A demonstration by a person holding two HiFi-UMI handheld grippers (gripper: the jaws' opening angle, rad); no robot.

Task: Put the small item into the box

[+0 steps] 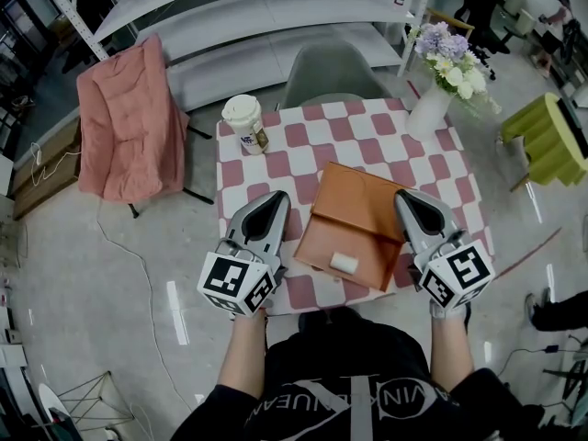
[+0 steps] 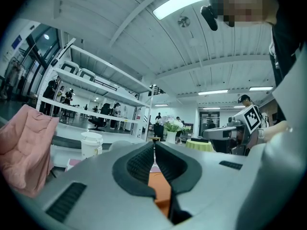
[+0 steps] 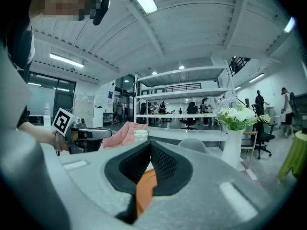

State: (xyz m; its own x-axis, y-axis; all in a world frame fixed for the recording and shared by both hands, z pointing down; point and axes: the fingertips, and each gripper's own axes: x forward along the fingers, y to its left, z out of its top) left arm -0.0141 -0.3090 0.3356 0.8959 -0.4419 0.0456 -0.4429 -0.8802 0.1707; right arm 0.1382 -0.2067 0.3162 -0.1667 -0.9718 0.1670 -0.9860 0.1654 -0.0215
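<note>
An orange box (image 1: 363, 211) lies on the pink-and-white checked table (image 1: 276, 159), near its front edge. A small white cylinder-shaped item (image 1: 344, 264) rests on the box's near part. My left gripper (image 1: 276, 198) hovers just left of the box with its jaws shut and nothing between them. My right gripper (image 1: 405, 197) sits at the box's right edge, also shut and empty. In the left gripper view the closed pads (image 2: 144, 164) frame a strip of the orange box (image 2: 160, 188). The right gripper view shows the same box (image 3: 144, 188) behind its closed pads (image 3: 165, 164).
A lidded white paper cup (image 1: 243, 118) stands at the table's far left corner and a white vase of flowers (image 1: 432, 107) at its far right. A grey chair (image 1: 329, 70) is behind the table, and a pink cloth (image 1: 124, 127) is draped over a chair to the left.
</note>
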